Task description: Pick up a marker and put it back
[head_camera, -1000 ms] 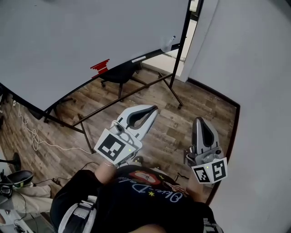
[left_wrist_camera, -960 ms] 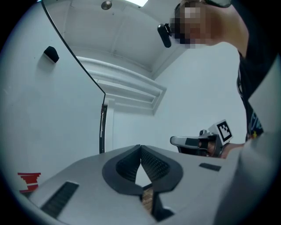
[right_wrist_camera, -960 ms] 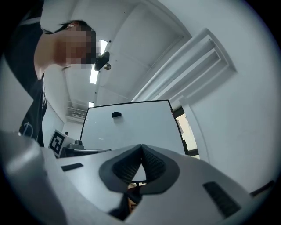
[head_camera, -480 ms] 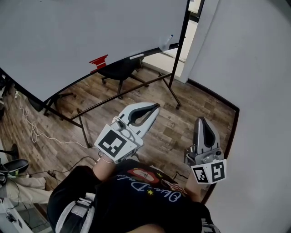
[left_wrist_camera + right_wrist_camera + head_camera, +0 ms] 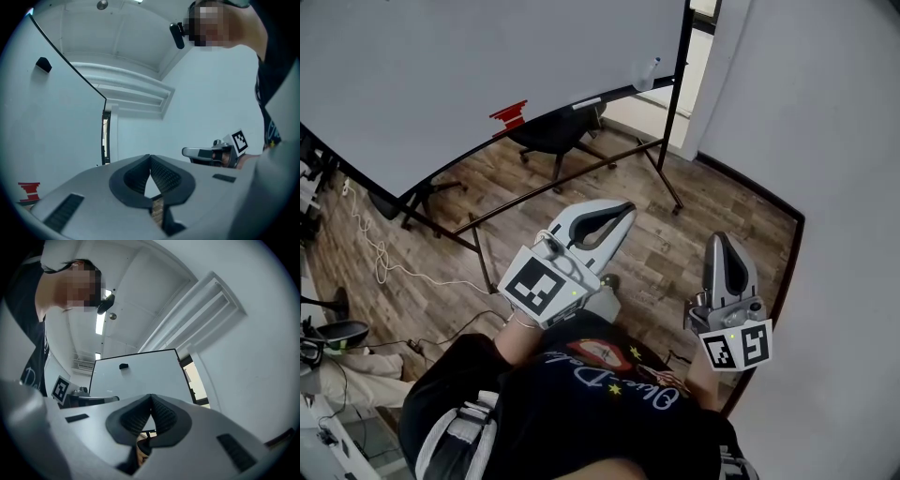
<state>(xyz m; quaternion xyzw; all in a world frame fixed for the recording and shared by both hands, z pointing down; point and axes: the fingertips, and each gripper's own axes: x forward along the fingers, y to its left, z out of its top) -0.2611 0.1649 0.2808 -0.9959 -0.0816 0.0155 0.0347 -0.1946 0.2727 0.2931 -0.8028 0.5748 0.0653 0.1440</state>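
Jaws pressed together and empty, we hold the grey left gripper (image 5: 620,208) and grey right gripper (image 5: 719,241) forward over brown wooden plank floor (image 5: 712,202), near a large white whiteboard (image 5: 469,66).

The left gripper (image 5: 625,207) and the right gripper (image 5: 718,240) are held out before the person's torso, side by side and apart. Both have their jaws pressed together on nothing. The right one seems tipped slightly upward.
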